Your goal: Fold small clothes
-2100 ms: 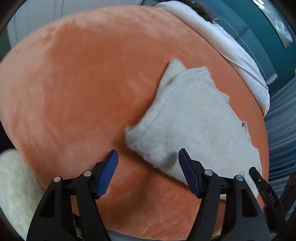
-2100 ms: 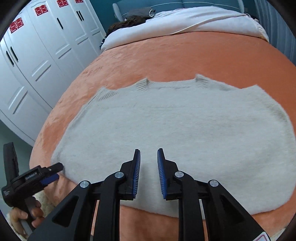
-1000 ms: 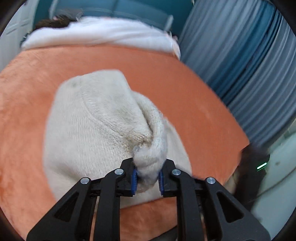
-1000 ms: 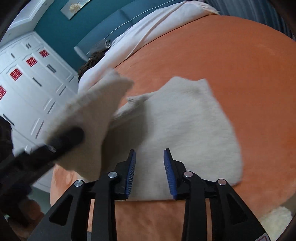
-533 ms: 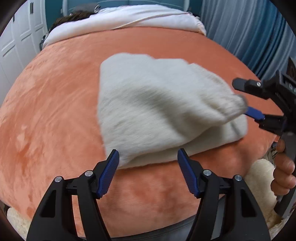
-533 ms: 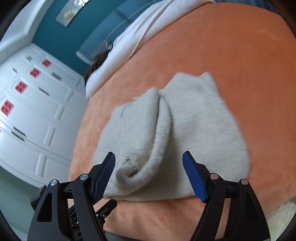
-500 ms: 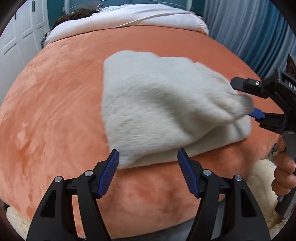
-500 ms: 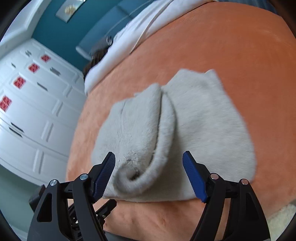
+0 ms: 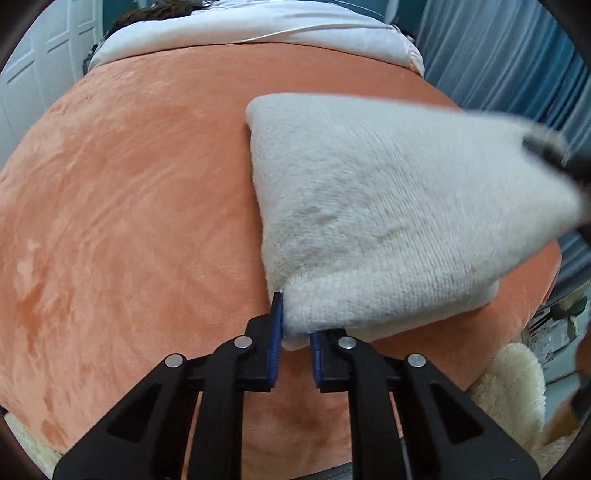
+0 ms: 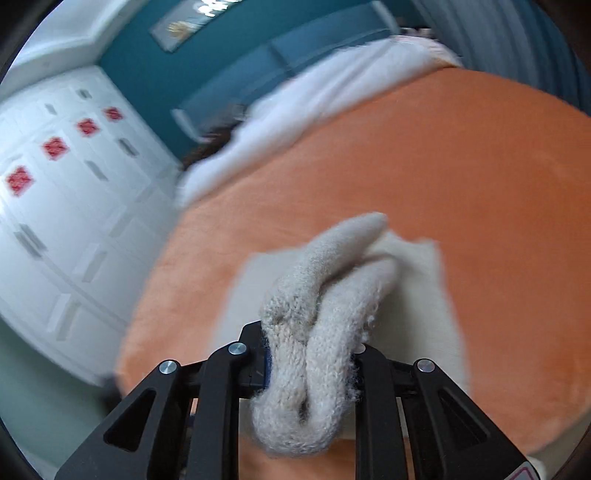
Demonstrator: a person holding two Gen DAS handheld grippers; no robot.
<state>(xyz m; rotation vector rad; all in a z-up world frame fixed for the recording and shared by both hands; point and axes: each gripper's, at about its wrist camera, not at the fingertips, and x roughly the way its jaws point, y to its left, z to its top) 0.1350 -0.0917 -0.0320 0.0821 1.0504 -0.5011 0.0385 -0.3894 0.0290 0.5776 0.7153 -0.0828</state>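
A cream knit sweater (image 9: pixel 388 206) lies folded on the orange plush bedspread (image 9: pixel 129 221). My left gripper (image 9: pixel 295 332) is shut on its near left corner. My right gripper (image 10: pixel 310 354) is shut on a thick bunched double fold of the same sweater (image 10: pixel 325 302) and lifts that side off the bed. In the left wrist view the right gripper (image 9: pixel 554 151) is a dark blur at the raised right corner.
A white duvet (image 9: pixel 258 26) and a dark-haired head lie at the far end of the bed. White wardrobe doors (image 10: pixel 55 206) stand to the left, blue curtains (image 9: pixel 498 55) to the right. A fluffy cream rug (image 9: pixel 517 387) lies by the near right edge.
Both grippers were open half a second ago. Now each has closed on a near corner of the folded sweater, and the right side is lifted.
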